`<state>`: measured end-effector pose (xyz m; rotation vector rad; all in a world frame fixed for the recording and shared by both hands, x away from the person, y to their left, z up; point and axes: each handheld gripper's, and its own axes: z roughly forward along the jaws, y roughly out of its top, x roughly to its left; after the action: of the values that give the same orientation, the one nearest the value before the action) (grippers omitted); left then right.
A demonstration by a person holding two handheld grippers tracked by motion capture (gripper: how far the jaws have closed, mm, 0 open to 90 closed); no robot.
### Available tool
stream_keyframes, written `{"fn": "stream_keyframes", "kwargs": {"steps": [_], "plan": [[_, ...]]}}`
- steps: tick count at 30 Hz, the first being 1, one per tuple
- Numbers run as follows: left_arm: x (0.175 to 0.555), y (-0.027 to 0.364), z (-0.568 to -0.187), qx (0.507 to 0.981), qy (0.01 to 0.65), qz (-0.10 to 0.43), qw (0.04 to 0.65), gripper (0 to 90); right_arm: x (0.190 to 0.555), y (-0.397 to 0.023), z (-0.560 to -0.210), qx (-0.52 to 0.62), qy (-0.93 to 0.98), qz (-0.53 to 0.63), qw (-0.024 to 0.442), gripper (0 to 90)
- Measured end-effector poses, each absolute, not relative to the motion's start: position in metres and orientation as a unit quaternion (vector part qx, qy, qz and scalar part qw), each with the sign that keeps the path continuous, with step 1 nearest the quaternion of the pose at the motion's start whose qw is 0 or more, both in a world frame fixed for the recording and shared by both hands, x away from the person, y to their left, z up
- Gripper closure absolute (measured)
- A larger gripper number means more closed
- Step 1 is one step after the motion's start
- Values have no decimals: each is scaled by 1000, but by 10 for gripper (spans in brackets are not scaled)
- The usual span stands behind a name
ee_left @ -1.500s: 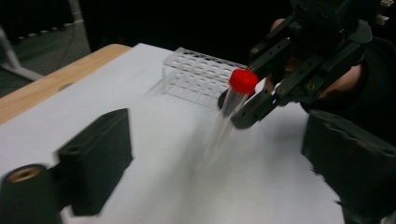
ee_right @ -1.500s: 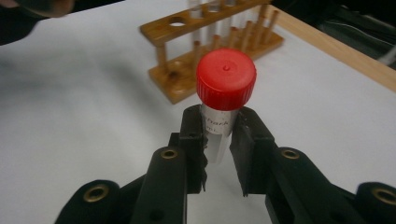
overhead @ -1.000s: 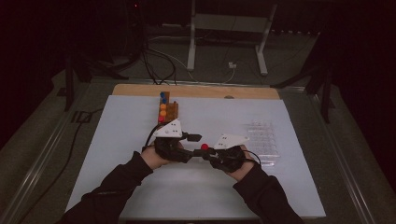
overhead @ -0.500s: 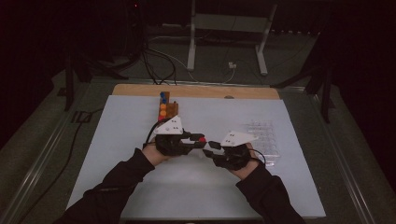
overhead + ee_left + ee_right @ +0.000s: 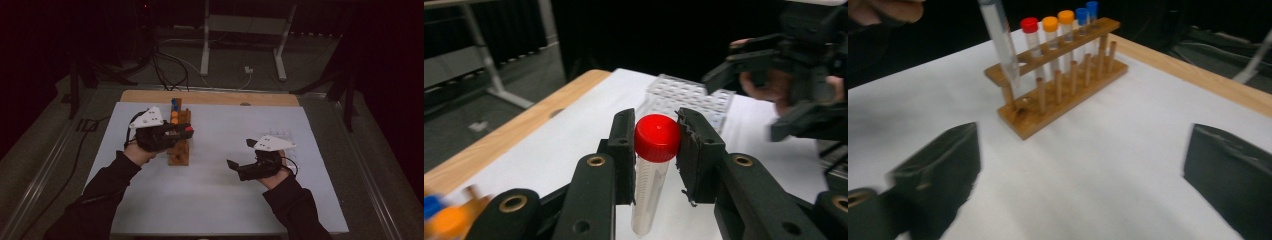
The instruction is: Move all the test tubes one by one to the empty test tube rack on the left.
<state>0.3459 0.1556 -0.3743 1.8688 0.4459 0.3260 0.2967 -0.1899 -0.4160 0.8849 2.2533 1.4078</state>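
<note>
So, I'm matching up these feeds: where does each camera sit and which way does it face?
High view: above the person's side, facing forward and down on the table; both forearms show.
Left gripper view: rides the left gripper, looking along its fingers shut on the red-capped tube.
Right gripper view: rides the open right gripper, facing the wooden rack.
High and right views share the rack.

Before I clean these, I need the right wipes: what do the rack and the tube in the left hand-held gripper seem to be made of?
The rack looks like light wood with a smooth finish: warm tan, dowel pegs. The tube seems clear plastic, possibly glass: see-through wall with fine graduation marks. Its red cap looks like matte plastic.
</note>
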Motion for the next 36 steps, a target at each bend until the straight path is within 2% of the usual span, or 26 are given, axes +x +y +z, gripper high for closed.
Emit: {"fn": "stream_keyframes", "kwargs": {"steps": [8, 15, 26, 36], "plan": [[356, 182, -376, 786, 228, 166, 551, 715, 294, -191, -413, 307, 786, 506, 181, 0], [365, 186, -393, 788, 251, 184, 531, 714, 293, -189, -414, 303, 790, 501, 182, 0], [373, 193, -432, 790, 283, 161, 520, 713, 292, -190, -415, 300, 790, 504, 177, 0], [372, 190, -446, 801, 284, 156, 503, 711, 292, -190, -415, 298, 793, 502, 173, 0]]}}
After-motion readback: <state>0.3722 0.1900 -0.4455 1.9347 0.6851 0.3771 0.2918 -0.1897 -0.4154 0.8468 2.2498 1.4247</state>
